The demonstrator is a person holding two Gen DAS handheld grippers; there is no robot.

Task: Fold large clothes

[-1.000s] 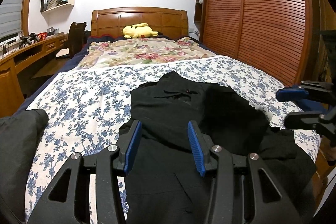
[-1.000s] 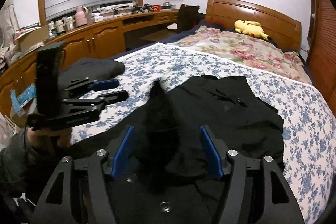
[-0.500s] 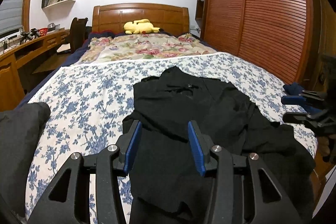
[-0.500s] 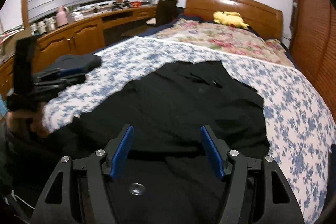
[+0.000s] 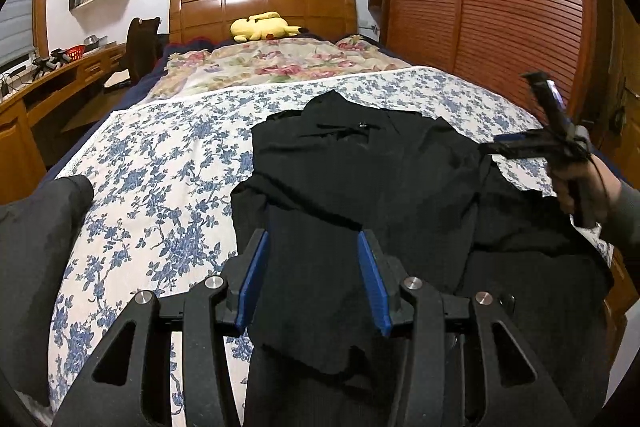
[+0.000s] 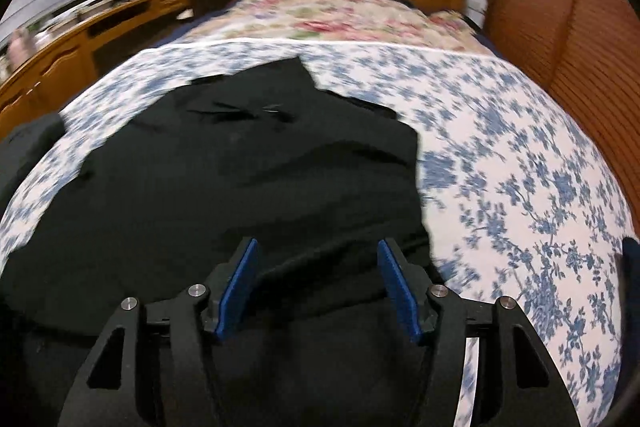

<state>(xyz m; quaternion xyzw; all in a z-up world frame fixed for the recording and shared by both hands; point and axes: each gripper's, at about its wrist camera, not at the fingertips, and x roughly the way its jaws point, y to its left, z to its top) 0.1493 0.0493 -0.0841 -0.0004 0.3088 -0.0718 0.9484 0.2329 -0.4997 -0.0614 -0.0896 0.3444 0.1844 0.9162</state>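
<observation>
A large black garment [image 5: 372, 179] lies rumpled on the blue-flowered bedspread [image 5: 160, 163], reaching the bed's near edge. It also fills the middle of the right wrist view [image 6: 248, 187], which is blurred. My left gripper [image 5: 312, 279] is open, its blue pads either side of a fold of the black cloth near the garment's left front. My right gripper [image 6: 318, 283] is open above the garment's near right part. It also shows in the left wrist view [image 5: 516, 147], held in a hand at the garment's right edge.
A dark grey folded garment [image 5: 36, 227] lies at the bed's left edge. A floral quilt [image 5: 272, 63] and a yellow plush toy [image 5: 260, 27] lie by the headboard. A wooden desk [image 5: 44, 87] runs along the left, and a slatted wardrobe [image 5: 500, 7] stands on the right.
My right gripper has swung from the garment's left side across to its right and lowered over it. The raised fold of cloth has dropped flat. My left gripper has moved slightly closer.
</observation>
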